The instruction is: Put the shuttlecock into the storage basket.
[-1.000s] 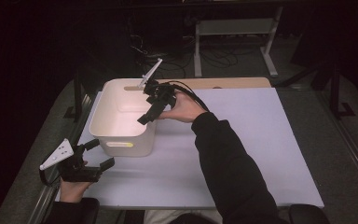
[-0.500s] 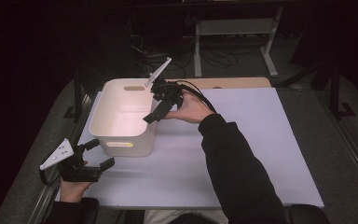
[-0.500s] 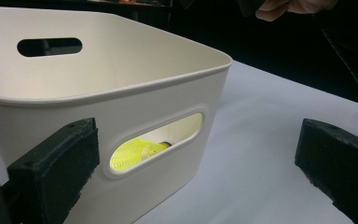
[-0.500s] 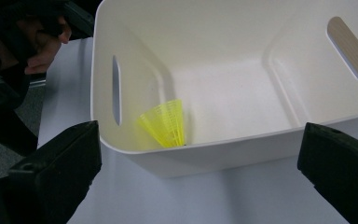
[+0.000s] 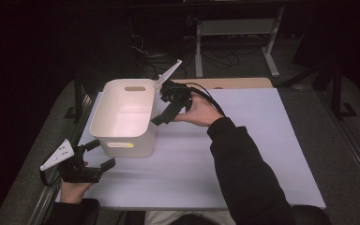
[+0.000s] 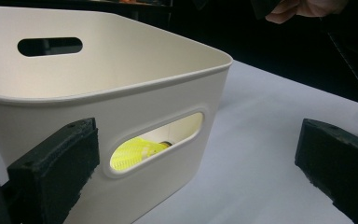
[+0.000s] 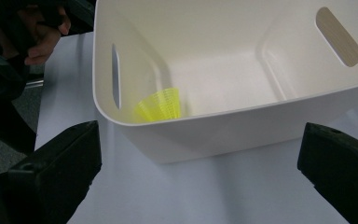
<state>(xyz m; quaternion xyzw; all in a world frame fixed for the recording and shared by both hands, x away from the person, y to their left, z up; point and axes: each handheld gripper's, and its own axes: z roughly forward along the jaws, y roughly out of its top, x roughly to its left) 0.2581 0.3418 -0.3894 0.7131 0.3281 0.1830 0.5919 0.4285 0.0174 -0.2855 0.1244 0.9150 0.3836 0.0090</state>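
A white plastic bin point(image 5: 126, 117) with handle slots stands on the left half of the pale table mat point(image 5: 253, 150). A yellow shuttlecock point(image 7: 161, 105) lies inside it in a near corner, and it also shows through the front slot as the yellow shuttlecock point(image 6: 137, 151). My right gripper point(image 5: 161, 115) hangs open and empty just beside the bin's right rim, pointing down at the bin point(image 7: 223, 70). My left gripper point(image 5: 102, 153) rests low at the front left, open and empty, facing the bin's front wall point(image 6: 121, 107).
A wooden board point(image 5: 243, 83) lies along the table's far edge. A metal stand point(image 5: 234, 28) and cables sit on the dark floor behind. The mat's right half is bare. The table's left edge runs close to my left hand point(image 5: 75, 190).
My right gripper has drifted slightly right and toward me, from over the bin's rim to just beside it. The left gripper and the bin have stayed put.
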